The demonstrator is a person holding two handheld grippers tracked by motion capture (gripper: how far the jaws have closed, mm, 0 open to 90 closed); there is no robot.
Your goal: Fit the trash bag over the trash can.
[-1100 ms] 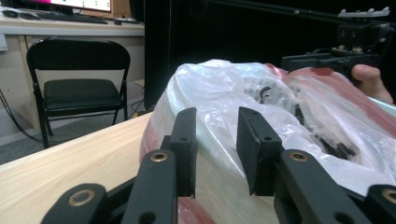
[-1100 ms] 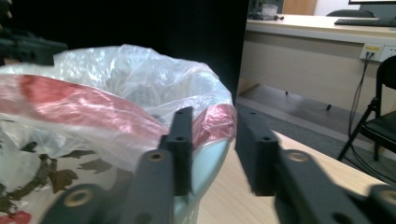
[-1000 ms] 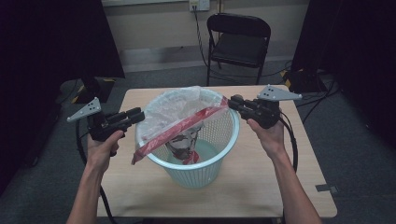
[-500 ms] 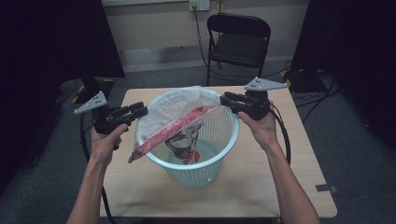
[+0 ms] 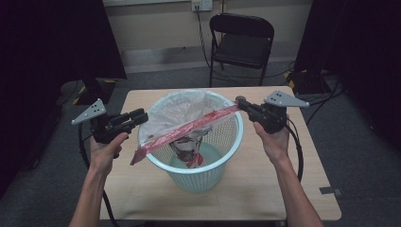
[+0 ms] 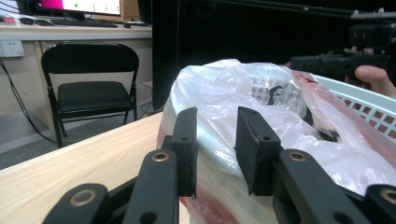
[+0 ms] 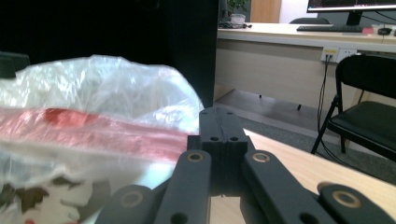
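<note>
High view: left claw (image 5: pixel 140 115), jaws now apart, has released the plastic bag (image 5: pixel 189 125); right claw (image 5: pixel 242 104) stays clamped on it at 2 o'clock of the basket (image 5: pixel 222 156).

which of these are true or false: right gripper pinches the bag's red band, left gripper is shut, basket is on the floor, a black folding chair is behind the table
1. The right gripper pinches the red band of the clear plastic bag. True.
2. The left gripper is shut. False: its fingers stand apart, astride the bag-covered rim.
3. The pale blue mesh plastic basket stands on the floor. False: it stands on the light wooden table.
4. A black folding chair stands behind the table. True.
</note>
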